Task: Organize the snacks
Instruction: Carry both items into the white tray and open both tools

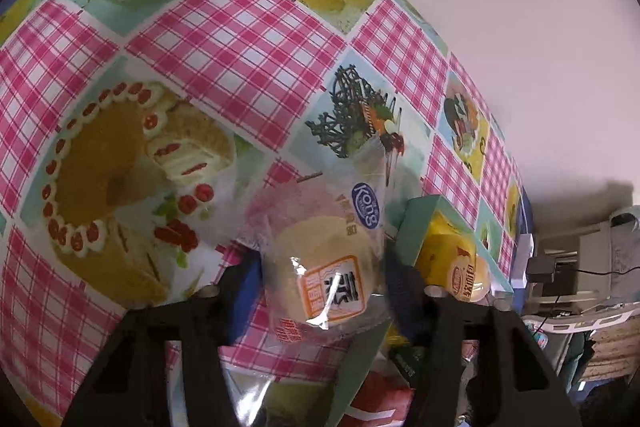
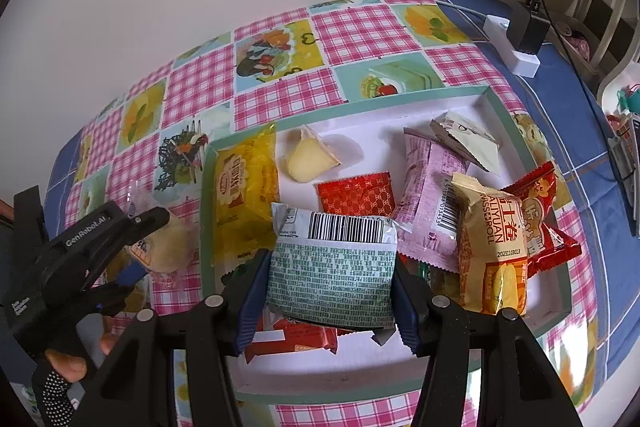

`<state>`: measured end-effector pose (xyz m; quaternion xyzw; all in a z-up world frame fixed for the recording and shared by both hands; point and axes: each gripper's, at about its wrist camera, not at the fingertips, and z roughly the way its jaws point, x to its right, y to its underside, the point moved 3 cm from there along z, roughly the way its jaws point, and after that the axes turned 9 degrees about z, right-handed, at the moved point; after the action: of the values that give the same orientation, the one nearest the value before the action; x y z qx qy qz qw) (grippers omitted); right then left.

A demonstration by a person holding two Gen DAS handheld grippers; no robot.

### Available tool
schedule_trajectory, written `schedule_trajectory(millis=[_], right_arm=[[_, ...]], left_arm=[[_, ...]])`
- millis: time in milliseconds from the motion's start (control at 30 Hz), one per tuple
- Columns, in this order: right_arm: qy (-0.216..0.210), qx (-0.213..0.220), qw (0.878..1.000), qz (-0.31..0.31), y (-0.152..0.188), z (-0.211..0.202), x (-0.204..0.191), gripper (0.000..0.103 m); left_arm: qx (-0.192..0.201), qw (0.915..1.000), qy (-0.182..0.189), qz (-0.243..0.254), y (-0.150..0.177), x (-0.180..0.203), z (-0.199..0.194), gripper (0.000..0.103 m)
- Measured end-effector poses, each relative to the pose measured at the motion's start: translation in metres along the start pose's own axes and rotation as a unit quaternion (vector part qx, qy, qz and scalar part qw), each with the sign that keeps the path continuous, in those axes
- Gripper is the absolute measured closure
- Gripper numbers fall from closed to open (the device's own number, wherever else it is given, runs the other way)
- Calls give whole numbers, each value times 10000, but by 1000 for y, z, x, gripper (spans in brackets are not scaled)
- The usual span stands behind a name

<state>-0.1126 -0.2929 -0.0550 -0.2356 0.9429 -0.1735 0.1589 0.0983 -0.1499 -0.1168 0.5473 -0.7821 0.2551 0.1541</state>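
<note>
My left gripper [image 1: 320, 283] is shut on a clear-wrapped round bun [image 1: 324, 267], held over the checked tablecloth just left of the tray; the bun also shows in the right wrist view [image 2: 168, 247] with the left gripper [image 2: 132, 227] around it. My right gripper [image 2: 326, 287] is shut on a green-and-white snack packet [image 2: 332, 267] with a barcode, held above the tray [image 2: 492, 99]. The tray holds a yellow cake pack [image 2: 244, 195], a small wrapped cake wedge [image 2: 308, 159], a red sachet [image 2: 356, 195], a pink packet [image 2: 428, 203], a Swiss roll pack [image 2: 492, 247] and red packs [image 2: 536, 203].
The teal-rimmed tray's corner [image 1: 416, 227] and a yellow pack [image 1: 452, 259] lie right of the left gripper. A white power strip with a black adapter [image 2: 520, 35] sits at the table's far right. A wall stands behind the table. Clutter [image 2: 624, 131] lies past the right edge.
</note>
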Motion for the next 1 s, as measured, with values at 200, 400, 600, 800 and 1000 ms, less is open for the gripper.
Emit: schedule_trajectory(millis=[200, 400, 600, 800, 1000], right_arm=[[-1, 42, 9998, 171, -3, -4, 9, 44], [54, -22, 9991, 417, -7, -1, 27, 44], [103, -120, 9969, 774, -8, 2, 53, 44], [79, -132, 9957, 917, -10, 2, 62, 44], [120, -62, 9962, 855, -11, -2, 61, 43]], left_arm=[[76, 9999, 71, -33, -3, -1, -16, 50], [46, 9965, 252, 793, 8, 38, -34, 50], [-319, 9819, -108, 1864, 45, 86, -20, 50], [-446, 9727, -290, 2257, 60, 101, -10, 50], [-494, 9716, -195, 2305, 62, 107, -5, 47]])
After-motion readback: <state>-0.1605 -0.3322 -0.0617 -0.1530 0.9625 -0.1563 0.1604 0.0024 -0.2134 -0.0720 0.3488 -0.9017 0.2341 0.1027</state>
